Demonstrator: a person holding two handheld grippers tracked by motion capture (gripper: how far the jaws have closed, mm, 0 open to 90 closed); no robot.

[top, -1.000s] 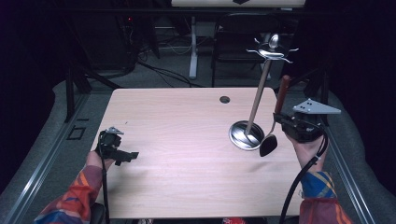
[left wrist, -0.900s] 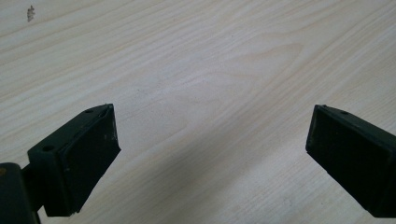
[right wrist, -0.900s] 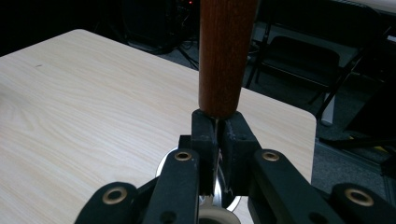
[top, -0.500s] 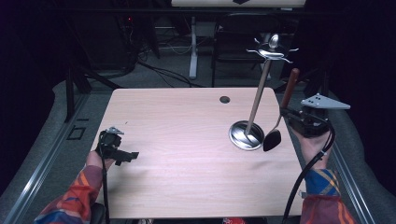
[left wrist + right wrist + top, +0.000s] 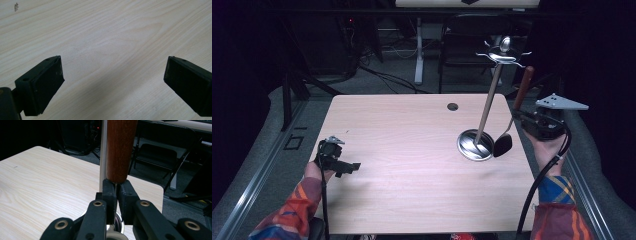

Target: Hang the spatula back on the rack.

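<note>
A utensil with a brown wooden handle (image 5: 525,85) and a black head (image 5: 502,144) hangs near the table's right edge, almost upright. My right gripper (image 5: 522,117) is shut on its thin metal shaft just below the handle (image 5: 121,150); in the right gripper view the jaws (image 5: 116,195) pinch it tightly. The black head sits beside the round base (image 5: 474,145) of a metal utensil stand (image 5: 489,97) with hooks at its top (image 5: 503,52). My left gripper (image 5: 347,167) rests open at the table's left side, with nothing between its pads (image 5: 45,82).
The light wooden table (image 5: 412,150) has a small dark cable hole (image 5: 452,106) near its far edge. A dark chair (image 5: 462,45) and cables stand behind the table. The stand's pole (image 5: 103,155) rises just left of the held handle.
The right hand has shifted a little to the right and upward, bringing the utensil more upright, its handle higher. The left gripper has stayed still.
</note>
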